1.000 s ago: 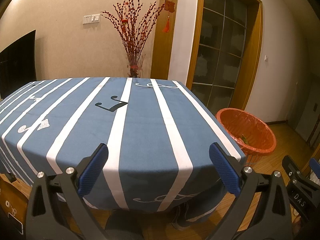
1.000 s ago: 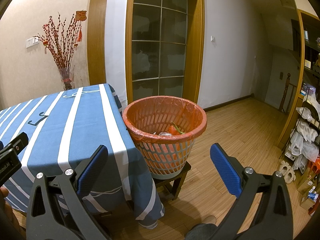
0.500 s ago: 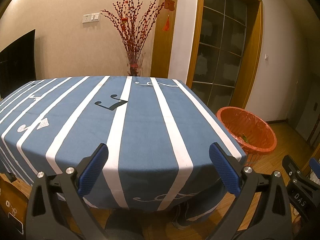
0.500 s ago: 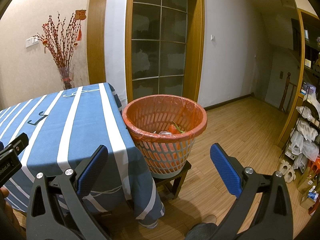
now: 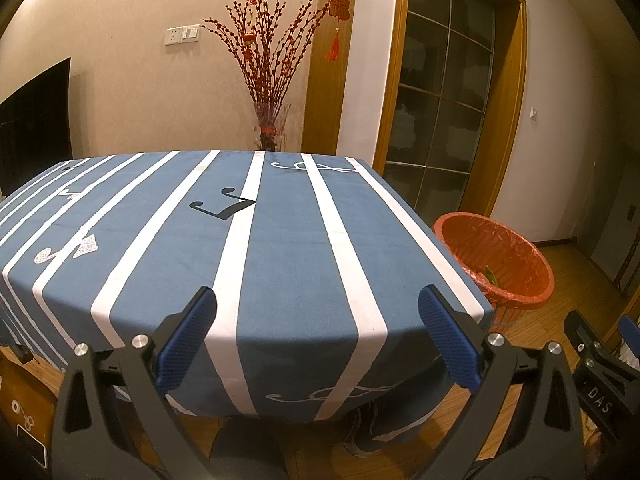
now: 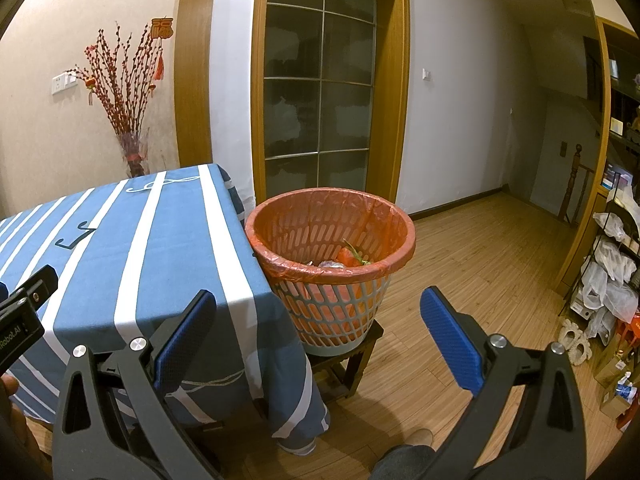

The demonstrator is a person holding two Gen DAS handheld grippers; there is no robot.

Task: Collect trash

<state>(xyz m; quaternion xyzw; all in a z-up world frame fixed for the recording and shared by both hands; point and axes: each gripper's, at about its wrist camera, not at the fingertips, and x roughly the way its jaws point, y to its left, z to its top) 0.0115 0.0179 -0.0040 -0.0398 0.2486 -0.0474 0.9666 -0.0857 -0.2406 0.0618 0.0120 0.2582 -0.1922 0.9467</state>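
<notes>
We're holding the left gripper [image 5: 318,334] just off the near edge of the tabletop [image 5: 288,264], fingers spread wide with nothing between them. The blue striped tablecloth [image 5: 160,240] is covering the whole top and hanging over the sides.

The right gripper [image 6: 318,334] is also spread wide and carrying nothing; it's hanging off the table's right edge and looking at the bin [image 6: 332,272]. That bin is a slotted plastic basket lined with an orange bag [image 6: 316,216], sitting on a little dark stool [image 6: 352,360] right against the hanging cloth near the right edge.

The trash [image 6: 348,258] is lying at the bottom of the bin: something red with a green stem, plus a pale wad beside it. From the left camera we're only seeing a green bit inside the bin [image 5: 500,264].
</notes>
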